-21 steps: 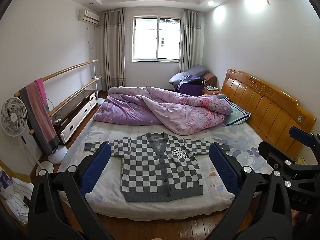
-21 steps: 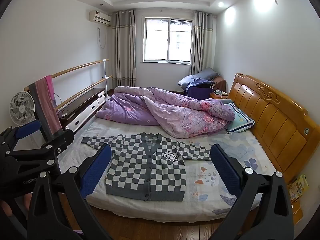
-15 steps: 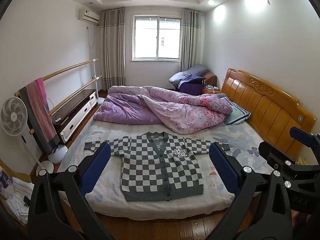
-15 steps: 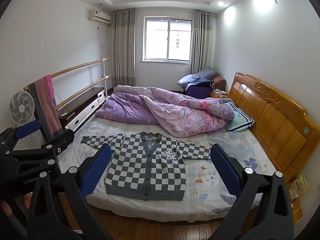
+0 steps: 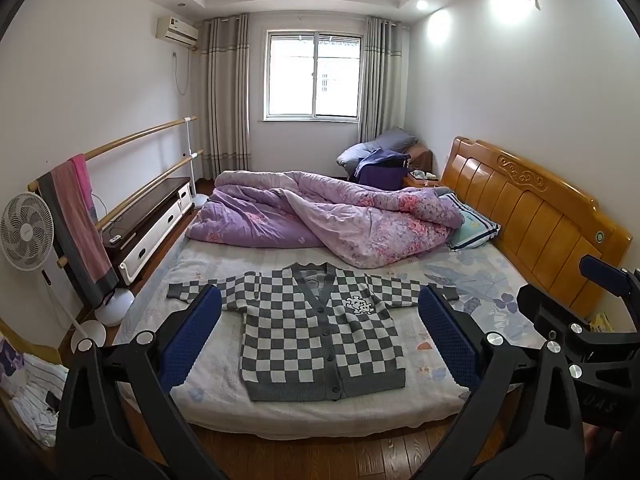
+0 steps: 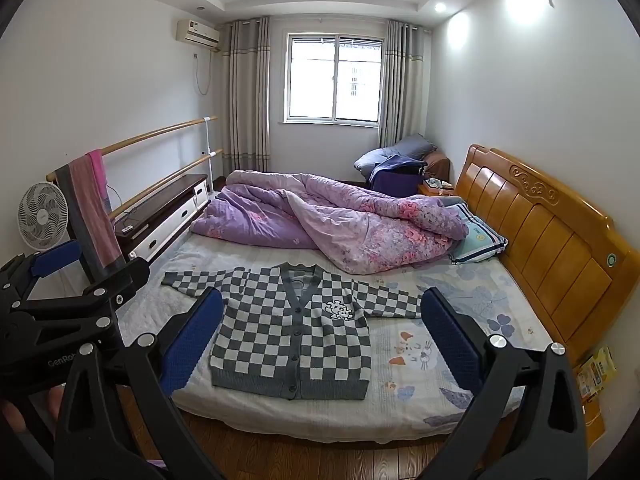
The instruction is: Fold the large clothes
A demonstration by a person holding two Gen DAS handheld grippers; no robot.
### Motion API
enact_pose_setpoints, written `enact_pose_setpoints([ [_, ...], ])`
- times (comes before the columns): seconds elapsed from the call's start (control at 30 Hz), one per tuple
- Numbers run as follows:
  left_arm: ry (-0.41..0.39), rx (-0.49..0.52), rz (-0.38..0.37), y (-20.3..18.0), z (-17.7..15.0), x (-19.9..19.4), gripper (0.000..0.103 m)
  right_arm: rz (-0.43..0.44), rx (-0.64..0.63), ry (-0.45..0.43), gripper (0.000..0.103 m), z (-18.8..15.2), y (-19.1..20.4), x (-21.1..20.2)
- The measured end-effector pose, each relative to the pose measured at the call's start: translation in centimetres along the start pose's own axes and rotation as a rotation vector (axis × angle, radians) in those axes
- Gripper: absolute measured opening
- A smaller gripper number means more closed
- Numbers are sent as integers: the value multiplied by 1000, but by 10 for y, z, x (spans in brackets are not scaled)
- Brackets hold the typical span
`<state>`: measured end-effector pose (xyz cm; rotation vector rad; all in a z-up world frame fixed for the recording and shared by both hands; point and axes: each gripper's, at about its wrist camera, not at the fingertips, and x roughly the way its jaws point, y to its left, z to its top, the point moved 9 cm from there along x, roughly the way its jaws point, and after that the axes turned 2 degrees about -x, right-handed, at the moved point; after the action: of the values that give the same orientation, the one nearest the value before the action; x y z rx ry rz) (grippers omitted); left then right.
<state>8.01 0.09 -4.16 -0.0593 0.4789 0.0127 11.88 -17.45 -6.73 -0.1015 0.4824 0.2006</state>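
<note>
Nearest the lens, the left gripper (image 5: 320,332) holds its blue pads (image 5: 190,340) spread wide with nothing between them, and the right gripper (image 6: 322,334) is the same, wide and empty. Both hang short of the bed (image 5: 224,404), well apart from any cloth.

Framed between each pair of fingers, the checked cardigan (image 5: 316,332) lies flat, front up and buttoned, near the closest mattress edge, sleeves stretched out to either side past the fingertips.

The step in hand looks like the approach. To do it well, I judge each gripper should come down on its own side, pinch a sleeve cuff or shoulder cleanly through one layer only, and avoid dragging the sheet up with the knit, which looks thick and floppy.

Beyond the fingers lies a rumpled purple quilt (image 5: 320,216), then the window (image 5: 314,76).

Writing: "GenRob", cut off, shows on the left gripper's body in the right view; "DAS" on the right gripper's body in the left view. The cardigan's chest badge (image 5: 360,305) carries no legible text.
</note>
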Motion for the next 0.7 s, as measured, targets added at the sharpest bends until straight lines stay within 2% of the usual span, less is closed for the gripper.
enact_pose_setpoints([
  [0.7,0,1,2,1,-3,0,98,1,0,1,96,0,-1,1],
])
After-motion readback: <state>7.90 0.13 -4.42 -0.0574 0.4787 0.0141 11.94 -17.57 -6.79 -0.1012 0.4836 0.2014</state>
